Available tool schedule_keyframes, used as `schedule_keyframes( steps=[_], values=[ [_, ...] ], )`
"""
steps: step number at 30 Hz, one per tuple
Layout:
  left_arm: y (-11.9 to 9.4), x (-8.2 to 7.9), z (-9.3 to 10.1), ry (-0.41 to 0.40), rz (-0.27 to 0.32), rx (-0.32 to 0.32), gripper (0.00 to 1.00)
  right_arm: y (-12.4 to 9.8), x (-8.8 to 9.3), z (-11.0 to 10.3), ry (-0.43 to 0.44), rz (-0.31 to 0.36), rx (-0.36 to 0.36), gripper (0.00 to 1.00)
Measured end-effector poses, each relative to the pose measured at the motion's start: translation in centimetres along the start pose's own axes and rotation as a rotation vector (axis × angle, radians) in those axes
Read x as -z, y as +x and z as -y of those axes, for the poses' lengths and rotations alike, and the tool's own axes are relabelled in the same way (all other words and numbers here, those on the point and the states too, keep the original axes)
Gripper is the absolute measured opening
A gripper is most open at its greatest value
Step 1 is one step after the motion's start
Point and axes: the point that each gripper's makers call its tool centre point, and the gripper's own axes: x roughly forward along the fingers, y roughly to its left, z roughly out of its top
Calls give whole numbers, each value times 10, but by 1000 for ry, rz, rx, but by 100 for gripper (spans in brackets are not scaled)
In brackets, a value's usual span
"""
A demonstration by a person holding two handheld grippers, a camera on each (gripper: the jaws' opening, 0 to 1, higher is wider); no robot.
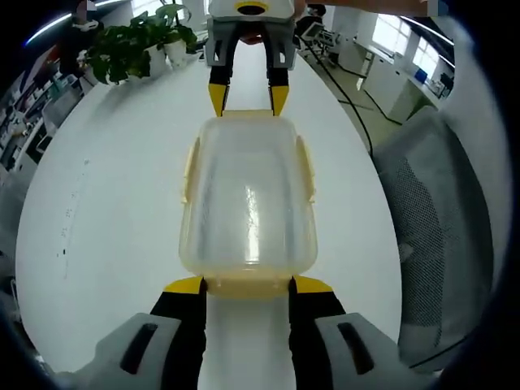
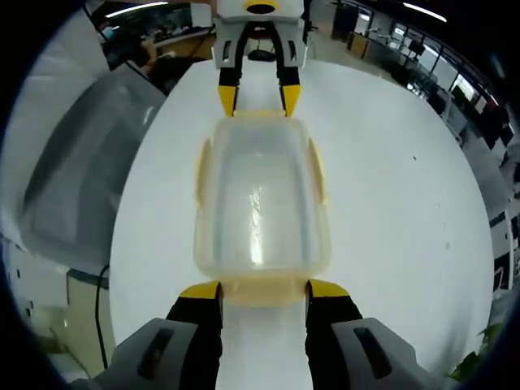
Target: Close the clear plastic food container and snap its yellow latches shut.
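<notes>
The clear plastic container (image 1: 248, 203) lies lengthwise on the white table (image 1: 106, 211) with its lid on top. Pale yellow latches (image 1: 189, 169) run along both long sides, and another sits at each short end. My left gripper (image 1: 249, 286) is open at the near end, its yellow-tipped jaws flanking the end latch. My right gripper (image 1: 248, 99) stands open at the far end in the same way. In the right gripper view the container (image 2: 260, 195) stretches from my right gripper (image 2: 265, 290) to the left gripper (image 2: 259, 99). I cannot tell whether the latches are snapped.
Potted plants (image 1: 138, 45) stand at the table's far corner. A grey mesh chair (image 1: 447, 227) sits close to one long table edge, also seen as the chair (image 2: 73, 179). Office desks (image 1: 390, 57) fill the background.
</notes>
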Motion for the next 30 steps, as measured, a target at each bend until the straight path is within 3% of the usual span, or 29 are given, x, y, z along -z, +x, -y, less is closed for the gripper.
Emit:
schedule_keyframes(
  steps=[30],
  values=[
    [-1, 7, -1, 7, -4, 2, 39, 3, -7, 1, -8, 2, 3, 39]
  ],
)
